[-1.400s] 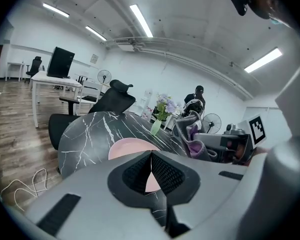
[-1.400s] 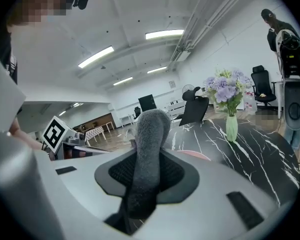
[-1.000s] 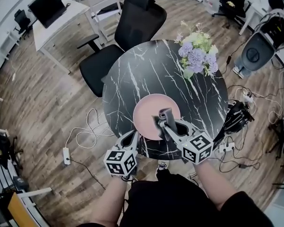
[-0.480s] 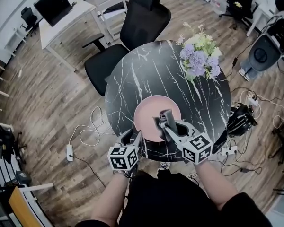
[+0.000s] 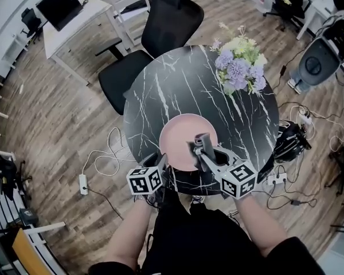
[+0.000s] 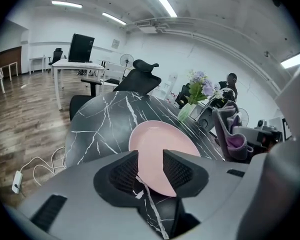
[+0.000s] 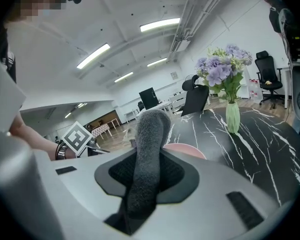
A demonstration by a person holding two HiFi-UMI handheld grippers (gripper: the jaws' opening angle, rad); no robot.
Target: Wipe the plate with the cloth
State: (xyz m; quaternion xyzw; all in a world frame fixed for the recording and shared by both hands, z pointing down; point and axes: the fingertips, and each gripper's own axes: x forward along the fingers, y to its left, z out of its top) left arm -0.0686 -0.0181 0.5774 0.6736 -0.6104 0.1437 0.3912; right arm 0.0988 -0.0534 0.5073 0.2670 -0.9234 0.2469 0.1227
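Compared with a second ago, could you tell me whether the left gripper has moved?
Yes: the left gripper has shifted toward the pink plate, nearer its rim; its jaws are opening, gripping nothing.

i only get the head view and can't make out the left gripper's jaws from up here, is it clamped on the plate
Observer: No. In the left gripper view, the left gripper has its jaws apart and opening. The pink plate shows its near rim in the gap, but the pads press on nothing.
Operator: and the right one, is it really holding anything
Observer: Yes. The right gripper view shows the right gripper shut on the grey cloth, which sticks up past the jaws in a roll.
Operator: what are the flowers standing in
Observer: A pale green vase, upright on the marble table, apart from the plate.
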